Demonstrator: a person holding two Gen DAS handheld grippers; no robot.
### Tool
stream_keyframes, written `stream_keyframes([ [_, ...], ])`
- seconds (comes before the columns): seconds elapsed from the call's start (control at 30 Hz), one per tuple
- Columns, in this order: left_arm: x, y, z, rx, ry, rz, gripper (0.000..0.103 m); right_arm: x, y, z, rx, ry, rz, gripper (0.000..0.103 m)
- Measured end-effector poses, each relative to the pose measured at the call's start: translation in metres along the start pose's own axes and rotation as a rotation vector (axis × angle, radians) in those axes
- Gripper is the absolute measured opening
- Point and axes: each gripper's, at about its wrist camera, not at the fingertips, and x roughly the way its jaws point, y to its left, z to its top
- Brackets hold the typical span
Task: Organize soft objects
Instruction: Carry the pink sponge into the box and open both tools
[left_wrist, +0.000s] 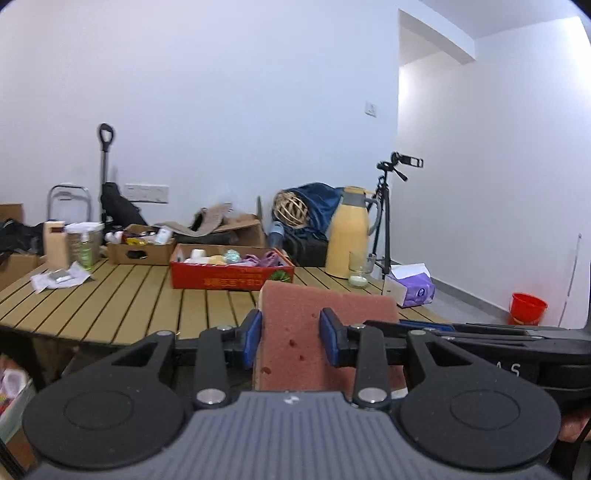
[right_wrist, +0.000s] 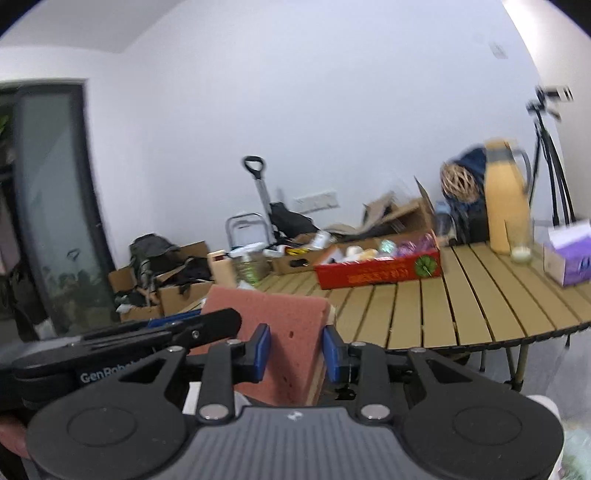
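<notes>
- Two grippers share one load: the left gripper (left_wrist: 290, 338) and the right gripper (right_wrist: 295, 350) each have their jaws closed narrow on the same pink sponge (left_wrist: 328, 306), held in the air short of the desk (left_wrist: 122, 295) edge.
- Between the left jaws sits one end of the sponge; the rest runs off to the right of them, where the other gripper's dark body crosses the view. In the right wrist view the sponge (right_wrist: 269, 306) stands between the blue pads (right_wrist: 263, 349) and stretches left of the jaws.
- Handling, as a judgement: open-cell foam, very light and soft. It should give under the pads rather than slip, and nothing about it looks fragile. A pale layer shows along one edge, likely a firmer backing.
- Grip advice: pinch across the thin faces near an end, as both do now. A squeeze at the middle would fold it.
- Risk: pulling the two grippers apart or twisting them against each other could bend or tear the foam.
- Ahead of the jaws, well apart, a red box (left_wrist: 232, 277) on the desk holds other small soft-looking items; it looks like the likely destination, though that is a guess.
- Beyond and to the right of the jaws stand a yellow flask (left_wrist: 349, 236), a glass (left_wrist: 358, 271) and a tissue box (left_wrist: 412, 286), worth steering clear of.
</notes>
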Motion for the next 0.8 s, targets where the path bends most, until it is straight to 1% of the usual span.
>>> stream_keyframes([
  [0.17, -0.032, -0.002, -0.006, -0.022, -0.016, 0.008, 0.034, -0.029, 0.026, -0.008, -0.036, -0.001, 0.029, 0.030],
  [0.3, -0.041, -0.004, -0.010, -0.018, -0.020, 0.005, 0.034, -0.043, 0.035, -0.013, -0.045, -0.011, 0.031, 0.030],
  [0.4, -0.045, -0.005, -0.015, -0.020, -0.017, 0.005, 0.034, -0.045, 0.035, -0.016, -0.040, -0.009, 0.031, 0.030],
  [0.63, -0.026, -0.002, -0.012, -0.031, 0.001, -0.015, 0.034, -0.042, 0.032, -0.015, -0.045, 0.004, 0.000, 0.030],
  [0.8, -0.003, 0.003, -0.003, -0.028, 0.000, -0.013, 0.034, -0.026, 0.020, -0.006, -0.036, -0.003, 0.002, 0.030],
])
